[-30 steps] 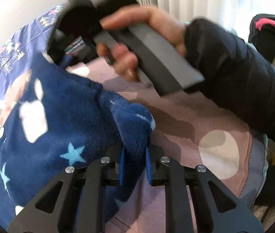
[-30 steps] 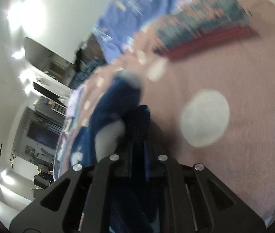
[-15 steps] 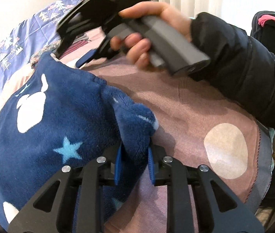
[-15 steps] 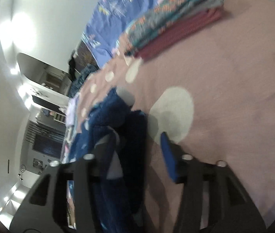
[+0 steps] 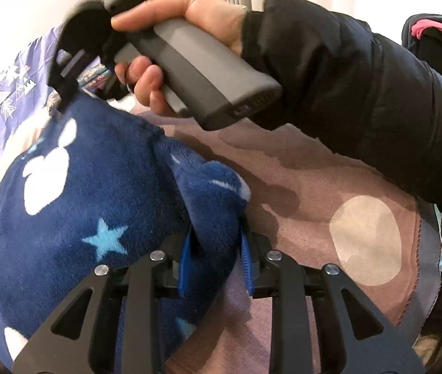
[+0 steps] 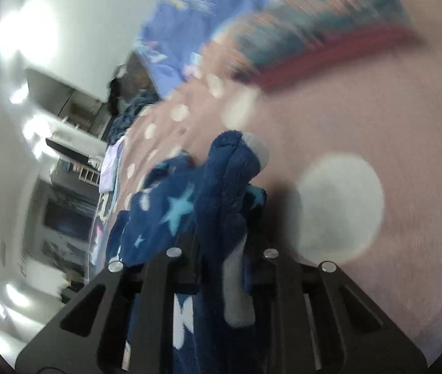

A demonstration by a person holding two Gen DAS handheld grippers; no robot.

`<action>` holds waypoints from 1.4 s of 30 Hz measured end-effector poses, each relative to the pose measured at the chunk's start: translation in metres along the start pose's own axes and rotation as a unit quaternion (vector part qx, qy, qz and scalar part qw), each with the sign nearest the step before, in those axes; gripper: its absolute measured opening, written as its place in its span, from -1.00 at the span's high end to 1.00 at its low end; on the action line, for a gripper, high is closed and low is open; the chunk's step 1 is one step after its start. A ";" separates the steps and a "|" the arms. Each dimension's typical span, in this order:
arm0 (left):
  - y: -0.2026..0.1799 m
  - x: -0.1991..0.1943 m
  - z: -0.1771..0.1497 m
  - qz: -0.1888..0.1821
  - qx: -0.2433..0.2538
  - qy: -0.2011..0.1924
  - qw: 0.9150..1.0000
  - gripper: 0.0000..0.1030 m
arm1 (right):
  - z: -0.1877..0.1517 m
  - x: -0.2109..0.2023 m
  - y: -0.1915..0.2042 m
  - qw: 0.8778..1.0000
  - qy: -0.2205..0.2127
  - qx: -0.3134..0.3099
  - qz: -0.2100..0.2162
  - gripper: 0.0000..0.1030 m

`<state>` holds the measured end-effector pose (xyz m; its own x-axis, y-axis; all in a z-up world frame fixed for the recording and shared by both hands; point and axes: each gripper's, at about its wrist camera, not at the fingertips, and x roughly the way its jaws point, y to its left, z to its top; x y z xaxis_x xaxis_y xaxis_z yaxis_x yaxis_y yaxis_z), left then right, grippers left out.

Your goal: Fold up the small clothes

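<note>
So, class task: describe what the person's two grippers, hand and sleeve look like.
Left gripper: black angular linkage arms with silver bolts and blue finger pads. Right gripper: the same black frame and bolts, with a grey handle and black head. Bare right hand; puffy black jacket sleeve.

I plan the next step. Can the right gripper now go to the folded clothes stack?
Probably not yet. The right gripper is shut on the navy fleece garment. The folded clothes stack lies ahead across bare pink bedspread, so only the grip hinders.
</note>
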<state>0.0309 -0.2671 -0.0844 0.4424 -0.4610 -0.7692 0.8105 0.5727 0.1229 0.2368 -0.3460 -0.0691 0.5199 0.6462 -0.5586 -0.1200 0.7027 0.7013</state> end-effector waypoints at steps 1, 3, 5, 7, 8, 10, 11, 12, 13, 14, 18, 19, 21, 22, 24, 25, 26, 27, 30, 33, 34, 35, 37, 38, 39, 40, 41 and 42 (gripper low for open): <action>-0.004 0.001 -0.003 -0.006 -0.005 0.001 1.000 0.49 | -0.003 0.004 0.007 0.999 -0.006 -0.037 -0.019 0.65; -0.003 0.007 -0.005 -0.016 -0.007 0.002 1.000 0.47 | -0.006 0.023 -0.011 0.996 0.011 -0.040 -0.074 0.60; -0.001 0.007 -0.005 -0.022 -0.012 0.002 1.000 0.46 | -0.009 0.028 -0.035 0.999 0.011 -0.001 -0.035 0.60; -0.002 0.005 -0.006 -0.022 -0.012 -0.002 1.000 0.45 | -0.009 0.016 -0.039 0.999 0.004 0.036 -0.011 0.46; -0.002 0.005 -0.008 -0.020 -0.012 -0.004 1.000 0.43 | -0.009 0.010 -0.036 0.999 0.004 0.042 -0.021 0.41; -0.003 0.000 -0.010 -0.017 -0.011 -0.010 1.000 0.35 | -0.014 -0.015 -0.015 0.997 -0.018 0.010 -0.074 0.18; -0.004 -0.002 -0.010 -0.019 -0.014 -0.015 1.000 0.28 | -0.021 -0.033 -0.002 0.994 -0.036 -0.021 -0.096 0.18; -0.003 -0.007 -0.011 -0.023 -0.021 -0.021 0.999 0.23 | -0.025 -0.041 0.004 0.994 -0.041 -0.036 -0.096 0.18; -0.003 -0.012 -0.012 -0.029 -0.031 -0.026 0.999 0.23 | -0.035 -0.056 0.010 0.995 -0.043 -0.051 -0.080 0.19; 0.000 -0.018 -0.012 -0.037 -0.044 -0.033 0.998 0.23 | -0.049 -0.068 0.015 0.996 -0.042 -0.060 -0.059 0.19; 0.025 -0.063 -0.020 -0.048 -0.094 -0.086 0.991 0.23 | -0.115 -0.103 0.023 0.994 -0.032 -0.084 -0.060 0.37; 0.033 -0.074 -0.023 -0.040 -0.105 -0.096 0.989 0.23 | -0.136 -0.108 0.025 0.994 -0.030 -0.086 -0.057 0.41; 0.057 -0.093 -0.038 -0.006 -0.129 -0.109 0.986 0.23 | -0.162 -0.122 0.026 0.996 -0.031 -0.082 -0.029 0.66; 0.067 -0.098 -0.045 0.013 -0.137 -0.110 0.984 0.23 | -0.169 -0.115 0.027 0.996 -0.030 -0.084 -0.026 0.67; 0.093 -0.109 -0.069 0.069 -0.170 -0.097 0.978 0.18 | -0.187 -0.102 0.021 0.993 -0.023 -0.091 -0.076 0.70; 0.105 -0.111 -0.080 0.091 -0.184 -0.088 0.975 0.17 | -0.191 -0.098 0.015 0.987 -0.017 -0.093 -0.133 0.56; 0.120 -0.110 -0.094 0.119 -0.203 -0.072 0.969 0.15 | -0.198 -0.091 0.007 0.980 -0.014 -0.096 -0.173 0.57; 0.134 -0.111 -0.117 0.148 -0.230 -0.048 0.961 0.15 | -0.203 -0.093 0.002 0.983 -0.033 -0.088 -0.157 0.57; 0.163 -0.132 -0.162 0.141 -0.293 -0.048 0.945 0.13 | -0.201 -0.097 0.011 0.984 -0.034 -0.064 -0.165 0.55; 0.169 -0.161 -0.176 0.164 -0.296 -0.067 0.939 0.01 | -0.197 -0.096 0.038 0.971 -0.038 -0.093 -0.217 0.47; 0.171 -0.173 -0.182 0.179 -0.295 -0.077 0.935 -0.03 | -0.195 -0.097 0.049 0.966 -0.049 -0.103 -0.231 0.46; 0.174 -0.184 -0.188 0.189 -0.298 -0.086 0.932 -0.10 | -0.195 -0.098 0.057 0.962 -0.062 -0.112 -0.241 0.46; 0.186 -0.206 -0.204 0.207 -0.318 -0.106 0.919 -0.13 | -0.197 -0.097 0.089 0.951 -0.093 -0.147 -0.255 0.40; 0.190 -0.213 -0.213 0.215 -0.328 -0.111 0.913 -0.13 | -0.198 -0.093 0.098 0.948 -0.100 -0.161 -0.256 0.31; 0.195 -0.222 -0.226 0.225 -0.343 -0.115 0.905 -0.13 | -0.199 -0.088 0.113 0.944 -0.107 -0.182 -0.252 0.08; 0.193 -0.229 -0.232 0.232 -0.353 -0.116 0.899 -0.13 | -0.202 -0.079 0.132 0.941 -0.112 -0.209 -0.240 -0.01; 0.195 -0.239 -0.246 0.237 -0.369 -0.120 0.891 -0.13 | -0.203 -0.070 0.142 0.940 -0.111 -0.226 -0.232 -0.01; 0.197 -0.243 -0.253 0.238 -0.376 -0.123 0.887 -0.13 | -0.207 -0.055 0.158 0.935 -0.104 -0.252 -0.224 -0.01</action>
<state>-0.0139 0.1288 -0.0321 0.8115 -0.1266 -0.5704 0.0644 0.9897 -0.1280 0.0142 -0.2096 -0.0192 0.7612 0.2177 -0.6109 -0.2070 0.9743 0.0893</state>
